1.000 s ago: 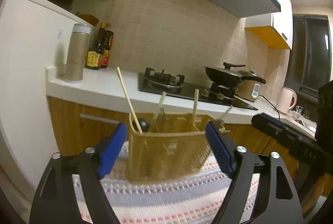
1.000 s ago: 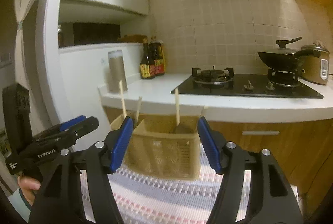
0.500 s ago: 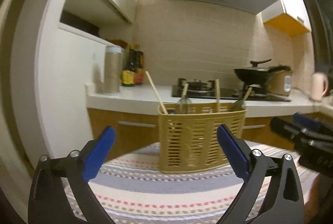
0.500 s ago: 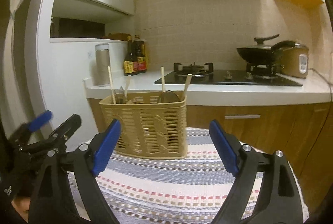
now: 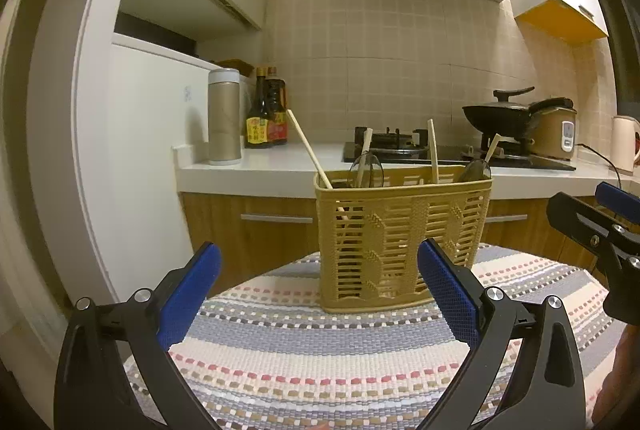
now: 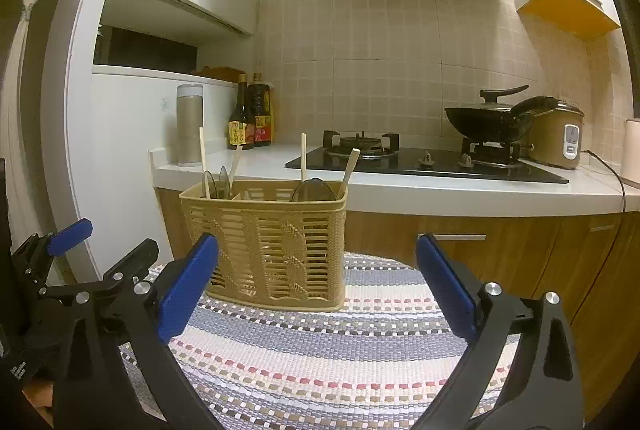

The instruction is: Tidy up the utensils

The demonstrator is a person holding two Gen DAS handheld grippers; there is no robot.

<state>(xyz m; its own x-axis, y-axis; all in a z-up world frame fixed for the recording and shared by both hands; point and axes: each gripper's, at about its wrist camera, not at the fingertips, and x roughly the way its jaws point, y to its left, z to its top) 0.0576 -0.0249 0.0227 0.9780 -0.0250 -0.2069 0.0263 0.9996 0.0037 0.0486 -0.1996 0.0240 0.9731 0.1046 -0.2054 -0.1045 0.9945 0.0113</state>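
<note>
Both grippers' fingers (image 5: 192, 286) stand short of the basket (image 5: 400, 238).

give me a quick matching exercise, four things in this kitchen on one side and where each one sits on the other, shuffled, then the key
Things
1. basket
2. wok
3. flask
4. rice cooker

Places
A. far right of the counter, beside the wok
B. on the striped cloth, in front of both claws
C. on the right burner of the stove
D. left end of the counter, left of the sauce bottles

Pairs: 1-B, 2-C, 3-D, 4-A
</note>
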